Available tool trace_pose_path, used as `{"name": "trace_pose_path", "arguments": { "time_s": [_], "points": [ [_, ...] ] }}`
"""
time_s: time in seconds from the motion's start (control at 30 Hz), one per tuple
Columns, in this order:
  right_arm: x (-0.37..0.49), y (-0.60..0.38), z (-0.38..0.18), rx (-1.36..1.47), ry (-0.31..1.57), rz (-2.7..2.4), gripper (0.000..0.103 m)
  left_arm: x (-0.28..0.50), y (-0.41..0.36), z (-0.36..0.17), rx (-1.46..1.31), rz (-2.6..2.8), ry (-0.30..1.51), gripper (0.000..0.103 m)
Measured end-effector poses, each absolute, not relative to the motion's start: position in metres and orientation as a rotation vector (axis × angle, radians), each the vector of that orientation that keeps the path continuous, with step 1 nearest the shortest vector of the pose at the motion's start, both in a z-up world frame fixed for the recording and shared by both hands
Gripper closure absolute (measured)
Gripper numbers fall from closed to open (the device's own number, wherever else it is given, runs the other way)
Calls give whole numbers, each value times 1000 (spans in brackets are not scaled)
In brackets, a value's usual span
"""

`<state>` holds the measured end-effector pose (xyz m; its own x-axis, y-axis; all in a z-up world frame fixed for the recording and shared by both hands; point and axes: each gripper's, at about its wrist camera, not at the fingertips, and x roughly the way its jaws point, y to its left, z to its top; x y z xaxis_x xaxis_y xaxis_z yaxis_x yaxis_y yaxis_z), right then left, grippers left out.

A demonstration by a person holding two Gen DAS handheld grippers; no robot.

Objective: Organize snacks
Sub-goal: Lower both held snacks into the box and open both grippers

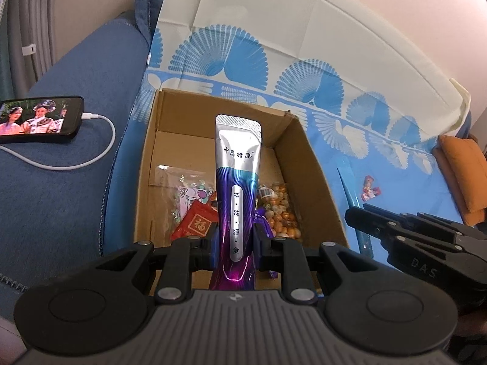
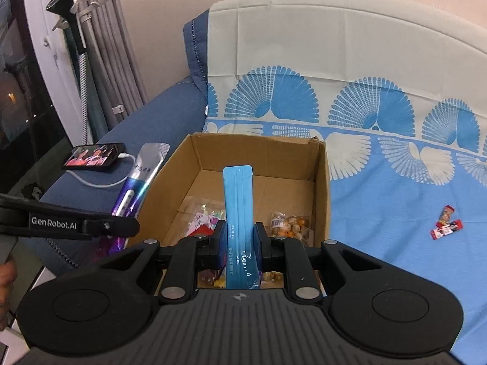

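An open cardboard box (image 1: 307, 164) (image 2: 319, 179) sits on a blue patterned cloth. Inside lie a clear bag of mixed candies (image 1: 182, 191) (image 2: 204, 213), a red packet (image 1: 197, 222) and a bag of orange-brown snacks (image 1: 281, 210) (image 2: 289, 225). My left gripper (image 1: 234, 237) is shut on a silver-purple pouch (image 1: 239, 182), held upright over the box's near edge; the pouch also shows in the right wrist view (image 2: 137, 188). My right gripper (image 2: 239, 243) is shut on a long blue sachet (image 2: 239, 213) above the box; its tip shows in the left wrist view (image 1: 353, 200).
Small red candy packets (image 2: 446, 223) (image 1: 369, 187) lie on the cloth (image 2: 395, 213) right of the box. A phone (image 1: 39, 117) (image 2: 94, 155) with a white cable rests on the blue sofa arm at the left. An orange cushion (image 1: 465, 173) is at the far right.
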<state>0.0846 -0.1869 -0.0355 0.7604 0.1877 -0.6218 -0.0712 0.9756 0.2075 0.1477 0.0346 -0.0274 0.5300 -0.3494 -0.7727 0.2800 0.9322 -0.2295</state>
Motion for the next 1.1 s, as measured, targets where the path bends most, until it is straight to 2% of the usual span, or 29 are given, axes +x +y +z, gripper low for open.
{"name": "trace_pose_path", "arguments": {
  "time_s": [0.67, 0.7, 0.73, 0.77, 0.8, 0.87, 1.1],
  "points": [
    [154, -188, -92, 210, 799, 107, 80, 214, 11, -92, 19, -327, 1056, 78],
    [156, -189, -93, 213, 801, 100, 80, 216, 9, -94, 27, -317, 1058, 72],
    [158, -189, -95, 219, 804, 92, 73, 218, 8, -95, 38, -322, 1064, 43],
    [160, -191, -96, 225, 811, 84, 58, 220, 7, -97, 48, -324, 1080, 20],
    [161, -192, -97, 232, 820, 70, 49, 223, 6, -97, 62, -296, 1100, 0],
    [160, -197, -98, 250, 815, 22, 40, 224, 9, -97, 80, -238, 1092, 0],
    [139, -199, -93, 250, 819, 40, 34, 202, 20, -90, 72, -225, 1082, 0]
  ]
}}
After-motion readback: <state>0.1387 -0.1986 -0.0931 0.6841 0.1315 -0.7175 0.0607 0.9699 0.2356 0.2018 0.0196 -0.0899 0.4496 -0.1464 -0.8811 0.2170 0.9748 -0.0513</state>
